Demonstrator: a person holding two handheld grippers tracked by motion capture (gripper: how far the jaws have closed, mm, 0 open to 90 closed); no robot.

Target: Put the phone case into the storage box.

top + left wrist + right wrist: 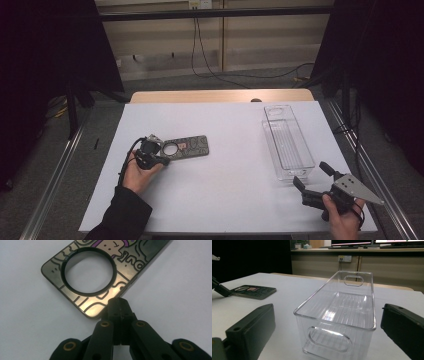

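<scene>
Two tongs work over the white desk (230, 150): the left tongs (119, 305) pinch the dark patterned phone case (184, 147); the right tongs (314, 176) are spread near the clear plastic bin (286, 142).

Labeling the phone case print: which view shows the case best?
Left gripper view: the phone case is close, with its round camera hole and cartoon line print sharp, and the left tongs shut on its edge. High view shows it whole but small; right gripper view shows it far off, edge-on.
</scene>
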